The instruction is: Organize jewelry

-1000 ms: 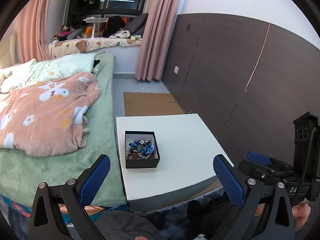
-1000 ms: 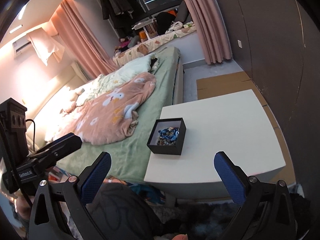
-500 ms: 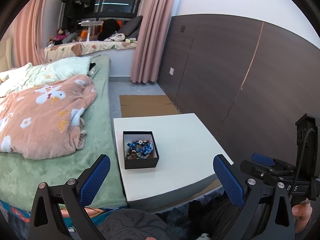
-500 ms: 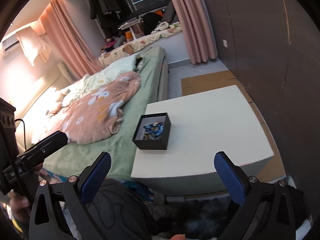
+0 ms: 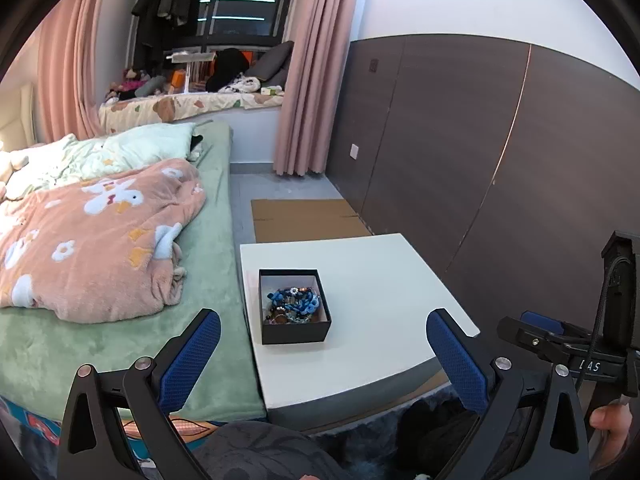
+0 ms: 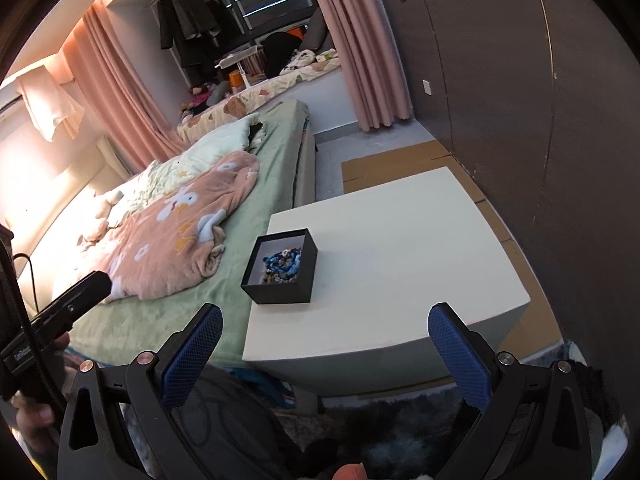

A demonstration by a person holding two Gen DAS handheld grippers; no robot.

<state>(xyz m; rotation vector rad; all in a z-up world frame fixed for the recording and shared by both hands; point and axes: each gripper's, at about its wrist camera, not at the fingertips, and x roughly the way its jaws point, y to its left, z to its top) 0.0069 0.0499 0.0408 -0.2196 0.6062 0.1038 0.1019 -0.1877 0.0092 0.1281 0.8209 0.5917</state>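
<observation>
A small black open box (image 5: 294, 307) stands on a low white table (image 5: 380, 280), near its left edge. It holds a tangle of blue and brown beaded jewelry (image 5: 294, 303). The box (image 6: 282, 267) and jewelry (image 6: 283, 265) also show in the right wrist view. My left gripper (image 5: 322, 350) is open and empty, held short of the table's near edge. My right gripper (image 6: 324, 350) is open and empty, also back from the table (image 6: 400, 248). The right gripper's body (image 5: 568, 344) shows at the right of the left wrist view.
A bed (image 5: 120, 280) with a green sheet and a pink blanket (image 5: 92, 232) runs along the table's left side. A dark panelled wall (image 5: 500, 160) is on the right. Flat cardboard (image 5: 304, 220) lies on the floor beyond the table. A dark fluffy rug (image 6: 400, 432) lies below.
Both grippers have shifted a little relative to the table; the box now sits more central in both views. Both stay open and empty.
</observation>
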